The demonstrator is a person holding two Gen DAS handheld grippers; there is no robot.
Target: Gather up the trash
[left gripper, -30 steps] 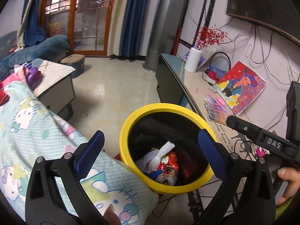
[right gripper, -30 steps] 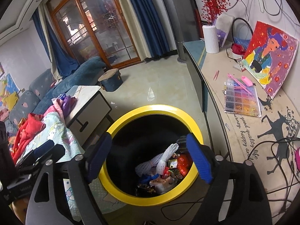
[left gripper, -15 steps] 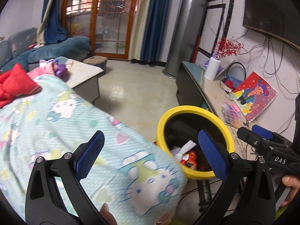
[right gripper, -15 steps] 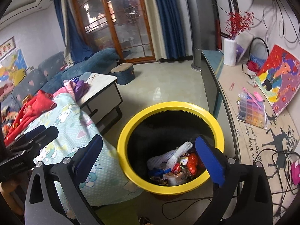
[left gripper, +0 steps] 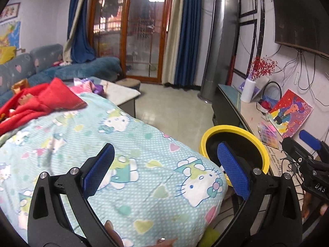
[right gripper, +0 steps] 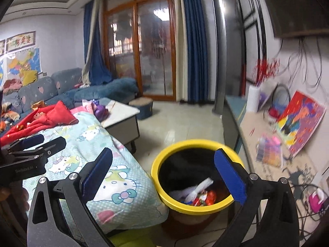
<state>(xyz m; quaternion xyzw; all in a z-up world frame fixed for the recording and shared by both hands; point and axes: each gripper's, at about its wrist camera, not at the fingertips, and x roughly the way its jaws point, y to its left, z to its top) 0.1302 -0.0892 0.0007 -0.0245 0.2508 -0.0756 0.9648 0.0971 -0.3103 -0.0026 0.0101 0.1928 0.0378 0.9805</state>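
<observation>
left gripper [left gripper: 164, 169]: jaws spread wide, nothing between the blue pads [left gripper: 98, 169]. it hangs over the hello kitty quilt [left gripper: 127, 160], which fills the lower left of the left wrist view. a fingertip shows at the bottom edge, under the gripper frame.

right gripper [right gripper: 163, 175]: jaws also wide apart, empty. its right pad [right gripper: 230, 177] overlaps the near rim of the trash bin in the picture; whether it touches the rim i cannot tell. the same gripper appears at the right edge of the left wrist view, beside the bin.

trash bin [right gripper: 158, 166]: yellow rim, black inside, standing on the floor between the quilt's edge and the low tv cabinet [right gripper: 246, 127]. the quilt's corner lies just beside the bin's left side.

trash [right gripper: 197, 195]: lies in the bottom of the bin, a heap of white netting with red and blue wrappers (single items too small to sort out). in the left wrist view the bin's inside is mostly hidden by the right pad of the left gripper.

on the quilt, far end: red cloth [right gripper: 47, 119]. on the cabinet top: a painting [left gripper: 290, 113] leaning on the wall, a white vase [left gripper: 247, 91] with red sprigs. right wrist view is blurred on that side.
</observation>
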